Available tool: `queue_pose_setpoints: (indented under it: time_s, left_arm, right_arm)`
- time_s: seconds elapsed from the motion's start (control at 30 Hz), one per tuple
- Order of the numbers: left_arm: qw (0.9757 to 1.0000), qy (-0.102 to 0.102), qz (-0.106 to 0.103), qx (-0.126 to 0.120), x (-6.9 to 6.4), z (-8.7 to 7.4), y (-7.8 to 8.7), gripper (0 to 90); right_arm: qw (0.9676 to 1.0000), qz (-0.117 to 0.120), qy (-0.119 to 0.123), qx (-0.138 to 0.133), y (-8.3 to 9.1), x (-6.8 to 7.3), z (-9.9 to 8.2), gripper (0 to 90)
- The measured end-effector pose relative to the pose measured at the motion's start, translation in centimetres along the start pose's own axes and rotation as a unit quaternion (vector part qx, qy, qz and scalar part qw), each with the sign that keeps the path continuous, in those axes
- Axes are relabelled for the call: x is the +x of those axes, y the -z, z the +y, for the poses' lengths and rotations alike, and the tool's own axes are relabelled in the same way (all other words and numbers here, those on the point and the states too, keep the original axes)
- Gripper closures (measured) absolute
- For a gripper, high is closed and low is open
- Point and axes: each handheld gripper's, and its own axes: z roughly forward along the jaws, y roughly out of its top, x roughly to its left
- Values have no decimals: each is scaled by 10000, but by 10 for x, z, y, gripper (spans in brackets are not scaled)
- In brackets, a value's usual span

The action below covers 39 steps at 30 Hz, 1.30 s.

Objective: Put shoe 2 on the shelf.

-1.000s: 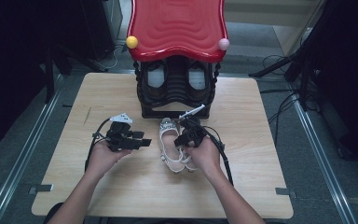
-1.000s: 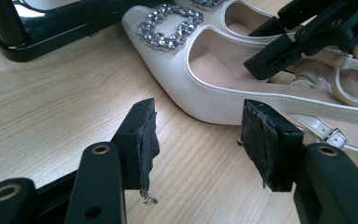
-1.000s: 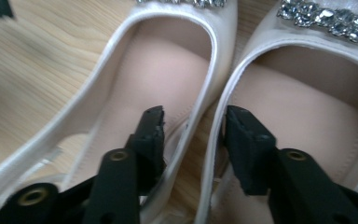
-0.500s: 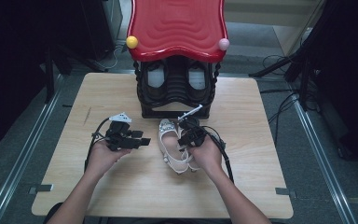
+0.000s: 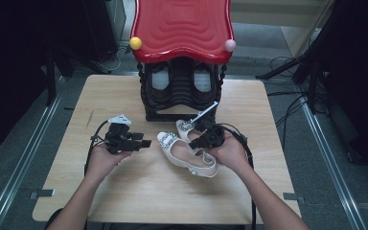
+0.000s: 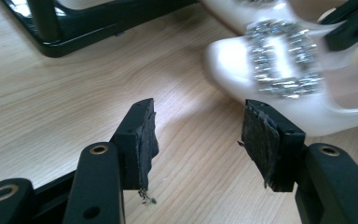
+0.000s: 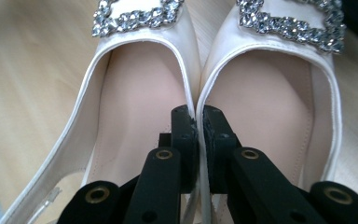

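We have the right tool (image 5: 202, 139) closed on both white satin flat shoes with rhinestone buckles (image 7: 140, 93): its jaws have just been closing, and in the right gripper view they pinch the two inner side walls together, one jaw inside each shoe. The pair (image 5: 188, 153) sits on the pale wooden surface (image 5: 124, 191), just in front of the black shoe rack with the wavy red top (image 5: 182, 28).

In the high view the shoes' long axis runs on a diagonal: buckled toes up and left toward the rack's foot, heels down and right under the right hand. The rack's lower opening lies beyond the toes, so we judge the carry goes roughly along that axis, toes leading.

The left tool (image 5: 134, 143) is wide open and holds nothing. It hovers level just left of the pair, pointing at it. In the left gripper view the nearest toe (image 6: 279, 74) lies ahead and slightly right of the jaws, not between them. The right hand is the nearer.
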Motion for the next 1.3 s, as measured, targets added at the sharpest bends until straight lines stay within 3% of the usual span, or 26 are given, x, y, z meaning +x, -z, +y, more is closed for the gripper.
queue_pose_setpoints:
  time_s: [0.07,0.2,0.33,0.53,0.7,0.83,0.97,1.1,1.3]
  left_arm:
    - [10000,41,30,-31,3,-1,3,448]
    - [9998,137,105,-95,7,-4,8,448]
    - [9996,162,195,-112,10,-8,12,450]
    - [9992,206,298,-141,14,-13,20,452]
    - [9988,266,377,-179,17,-17,25,451]
    - [9986,272,425,-176,17,-20,28,451]
    - [9984,295,439,-209,18,-22,30,451]
    - [9984,310,439,-194,18,-23,30,451]
    - [9983,339,430,-217,17,-23,30,451]
  right_arm:
    - [9983,87,568,22,7,2,4,864]
    - [9923,145,1219,175,20,8,16,863]
    - [9878,469,1478,110,34,9,29,861]
    - [9815,650,1797,-73,60,11,49,860]
    - [9716,803,2206,-299,86,19,64,861]
    - [9682,922,2297,-355,103,26,76,862]
    - [9706,977,2163,-392,120,30,90,861]
    - [9722,1157,1912,-702,141,31,103,862]
    - [9691,1329,1591,-1340,175,29,116,862]
